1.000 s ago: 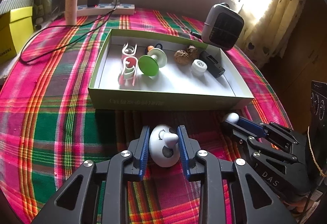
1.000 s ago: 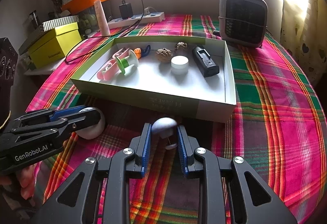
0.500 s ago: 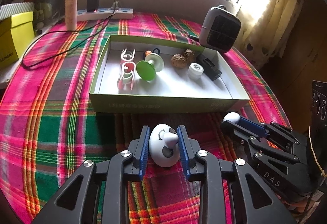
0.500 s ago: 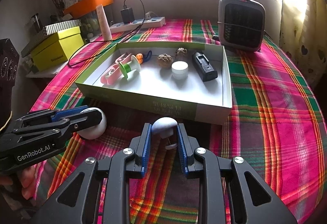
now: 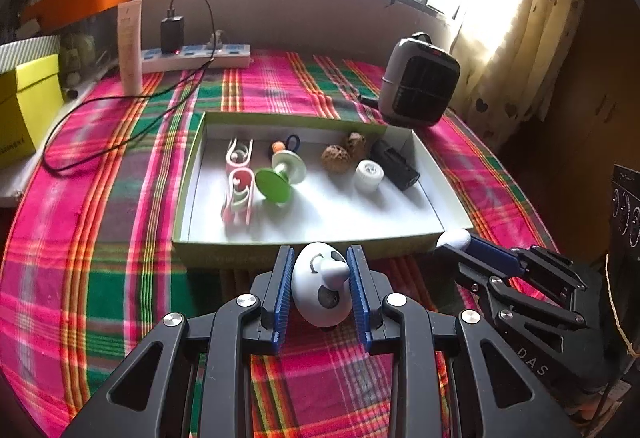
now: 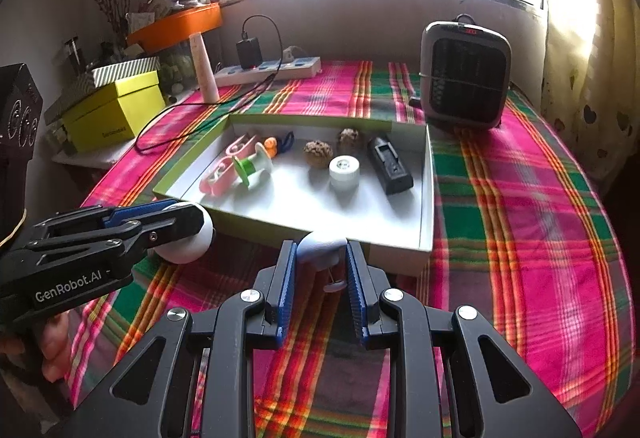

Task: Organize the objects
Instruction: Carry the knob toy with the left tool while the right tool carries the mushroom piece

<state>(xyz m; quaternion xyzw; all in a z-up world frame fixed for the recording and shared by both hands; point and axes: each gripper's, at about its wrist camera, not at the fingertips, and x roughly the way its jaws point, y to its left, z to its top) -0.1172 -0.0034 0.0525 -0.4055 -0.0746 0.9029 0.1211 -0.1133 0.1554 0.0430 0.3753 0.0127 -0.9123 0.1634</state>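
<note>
Just short of the green box's [image 5: 240, 258] near wall, above the plaid table [image 5: 100, 238], the left tongs [image 5: 320, 286] clamp a white egg-shaped toy [image 5: 320, 294] (dark spots, pointed knob); beside them, the right tongs [image 6: 320, 266] pinch a small white mushroom-shaped piece [image 6: 322, 244].

1. Left gripper [image 5: 320, 288]: lower centre of the left wrist view, angled downward; both blue pads [image 5: 282, 298] press on a white rounded object.
2. Right gripper [image 6: 322, 278]: lower centre of the right wrist view, angled downward; jaws clamped on a small white piece.
3. Left hand [image 6: 48, 342]: lower left edge of the right wrist view; fingers wrap the handle.
</note>
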